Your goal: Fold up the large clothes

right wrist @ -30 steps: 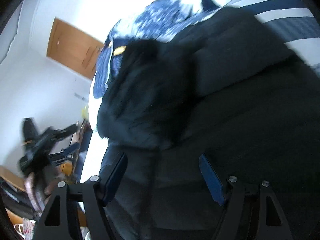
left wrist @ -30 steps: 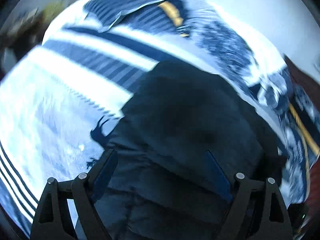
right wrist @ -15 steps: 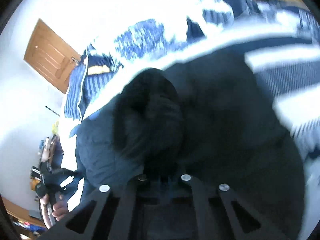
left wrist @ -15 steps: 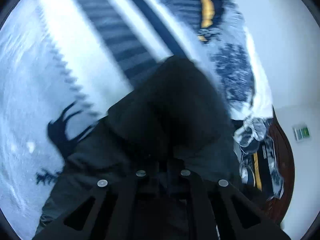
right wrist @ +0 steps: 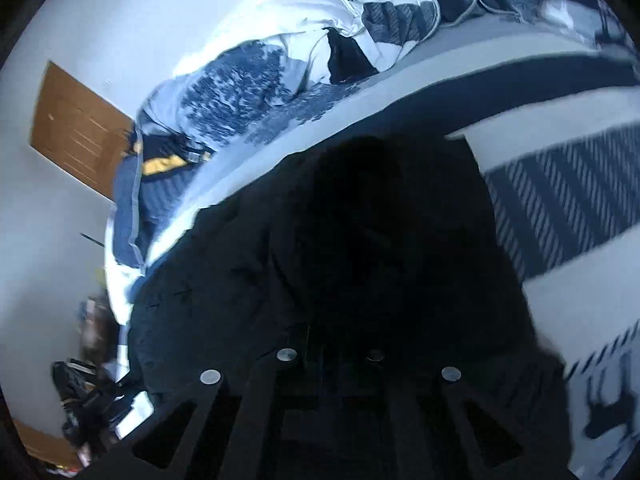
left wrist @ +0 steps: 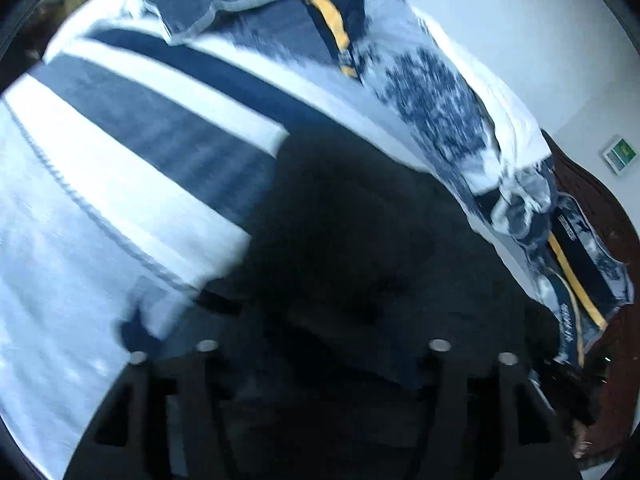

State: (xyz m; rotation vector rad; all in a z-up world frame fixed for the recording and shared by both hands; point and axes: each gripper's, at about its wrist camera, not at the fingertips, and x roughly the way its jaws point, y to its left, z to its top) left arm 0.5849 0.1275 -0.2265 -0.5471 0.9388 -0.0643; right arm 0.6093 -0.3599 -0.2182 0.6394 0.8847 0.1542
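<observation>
A large black padded garment [left wrist: 360, 240] lies on a bed with a blue-and-white striped cover [left wrist: 120, 128]. It fills the lower middle of both wrist views, and in the right wrist view [right wrist: 360, 248] it is bunched into a dark mound. My left gripper [left wrist: 324, 344] stands wide open over the garment, its fingers spread apart. My right gripper [right wrist: 332, 354] has its fingers close together with black cloth between them.
A rumpled blue, white and yellow duvet [left wrist: 440, 92] lies along the far side of the bed by a white wall [left wrist: 540, 20]. A brown door [right wrist: 76, 128] is at the left in the right wrist view. Clutter [right wrist: 92, 396] sits on the floor beside the bed.
Both grippers closed on the garment half a second ago. The left one has since opened wide and let go. The right one stays closed and has lifted and pulled back a little.
</observation>
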